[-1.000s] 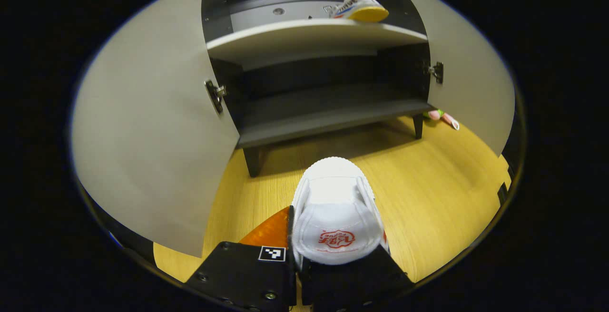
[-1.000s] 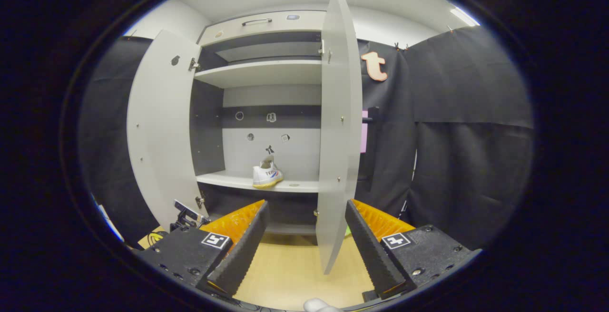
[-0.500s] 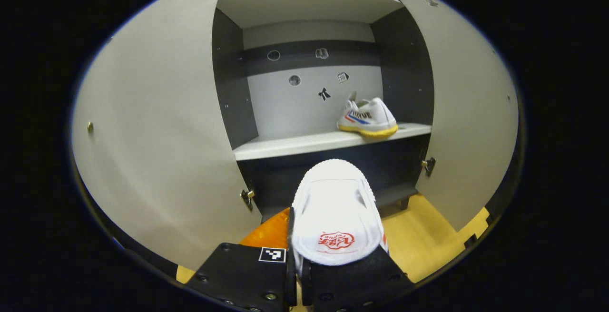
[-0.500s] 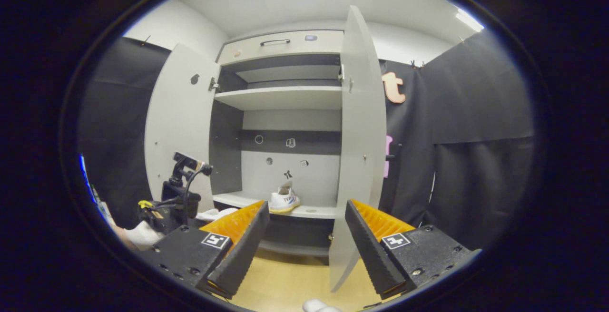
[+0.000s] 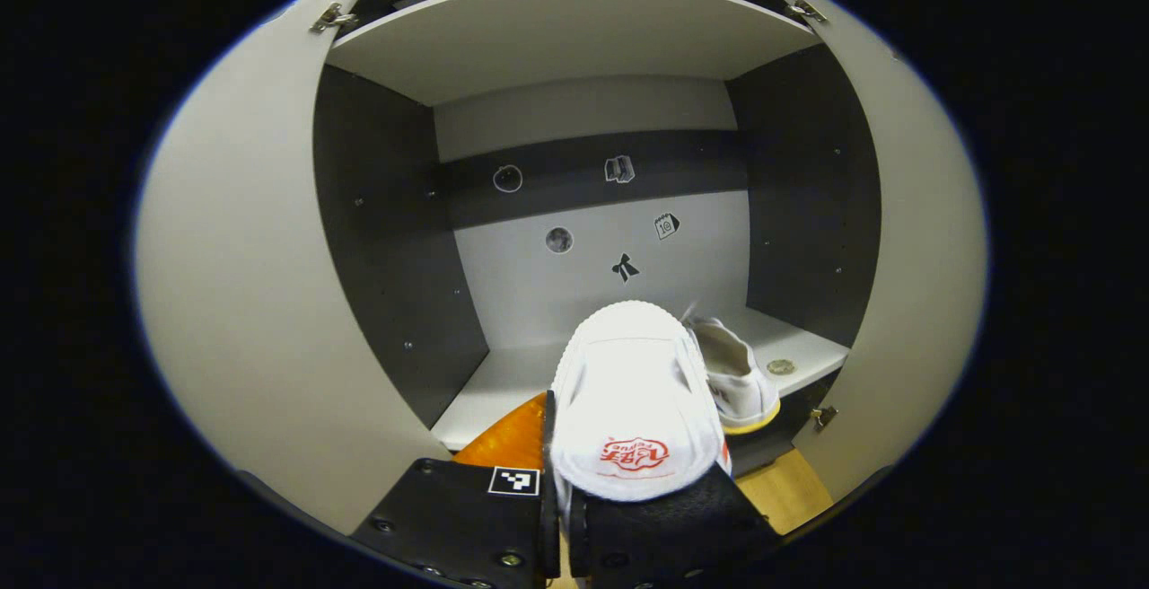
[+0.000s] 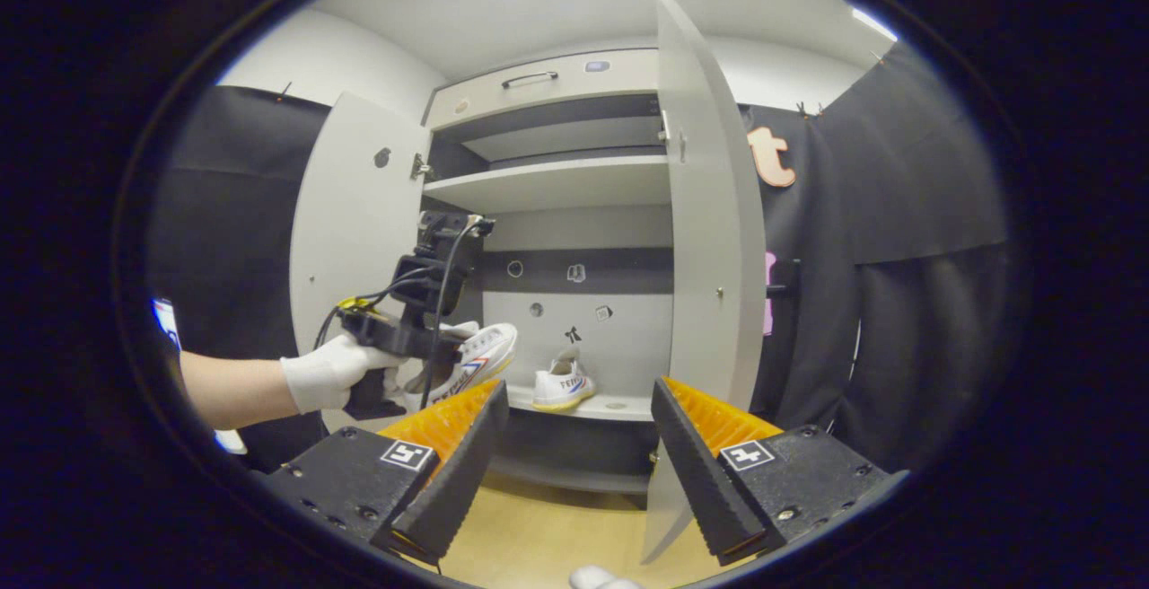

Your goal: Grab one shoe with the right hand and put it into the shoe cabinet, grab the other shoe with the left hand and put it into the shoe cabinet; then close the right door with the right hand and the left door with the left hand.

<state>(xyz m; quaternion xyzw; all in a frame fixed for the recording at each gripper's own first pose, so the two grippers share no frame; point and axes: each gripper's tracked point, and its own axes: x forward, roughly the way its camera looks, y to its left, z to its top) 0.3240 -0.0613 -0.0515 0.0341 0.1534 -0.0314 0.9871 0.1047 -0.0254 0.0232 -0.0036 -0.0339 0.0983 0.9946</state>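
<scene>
My left gripper [image 5: 634, 461] is shut on the heel of a white shoe [image 5: 628, 364] with a red logo. It holds the shoe level, toe pointing into the open shoe cabinet just above the pale middle shelf [image 5: 503, 382]. The other white shoe [image 5: 734, 381], with a yellow sole, stands on that shelf to the right. In the right gripper view the left gripper [image 6: 408, 320] is held by a gloved hand [image 6: 328, 373], and its shoe [image 6: 474, 360] is at the cabinet's mouth, left of the shelved shoe [image 6: 561, 385]. My right gripper [image 6: 574, 459] stands open and empty, back from the cabinet.
Both grey doors stand wide open: the left door [image 5: 242, 302] and the right door [image 5: 907, 284], whose edge [image 6: 705, 257] points toward my right gripper. An upper shelf [image 5: 574, 32] spans the cabinet. A small round disc [image 5: 781, 366] lies on the middle shelf. Wooden floor [image 6: 539, 535] lies below.
My left gripper has risen from near the floor and moved forward with its shoe, up to the middle shelf beside the other shoe. The right gripper has tilted up a little, still open.
</scene>
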